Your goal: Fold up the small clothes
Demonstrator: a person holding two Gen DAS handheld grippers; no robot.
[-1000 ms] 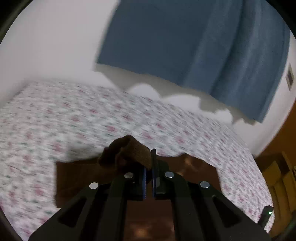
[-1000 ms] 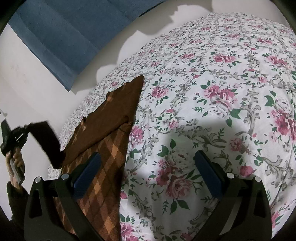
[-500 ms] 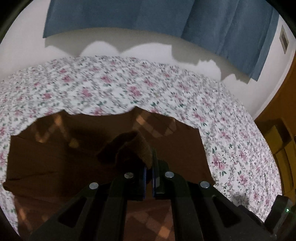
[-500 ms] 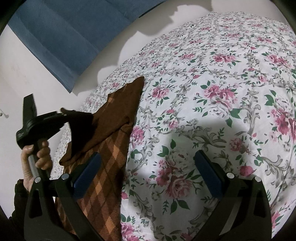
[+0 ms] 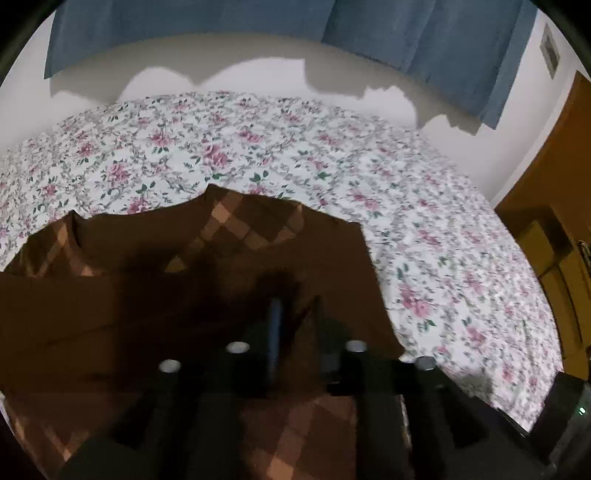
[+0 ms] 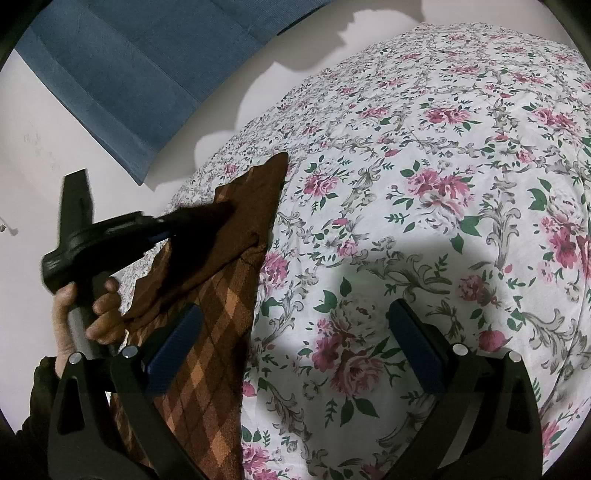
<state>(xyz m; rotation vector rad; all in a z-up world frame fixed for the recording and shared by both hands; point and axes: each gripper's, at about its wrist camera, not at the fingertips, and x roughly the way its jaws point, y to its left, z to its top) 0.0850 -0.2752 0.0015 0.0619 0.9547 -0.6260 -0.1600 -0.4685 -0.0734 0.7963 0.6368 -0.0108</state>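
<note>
A brown garment (image 5: 147, 295) with an orange diamond pattern lies spread on the flowered bed sheet (image 5: 258, 147). My left gripper (image 5: 297, 325) hangs just over the garment's middle. Its jaws are opening, with a narrow gap and only the flat cloth below them. In the right wrist view the garment (image 6: 221, 332) lies along the left side, and the left gripper (image 6: 207, 218), held by a hand (image 6: 92, 314), points down at its folded upper part. My right gripper (image 6: 295, 308) stands wide open above the sheet (image 6: 443, 184). One of its pads (image 6: 177, 343) is over the garment's edge.
A blue curtain (image 5: 258, 18) hangs on the white wall behind the bed. Orange-brown wooden furniture (image 5: 554, 184) stands past the bed's right side. Flowered sheet stretches away to the right of the garment.
My left gripper came down over the garment with a bunched fold between its shut jaws. Now the jaws have parted and the bunch is gone from them. The right gripper stayed still.
</note>
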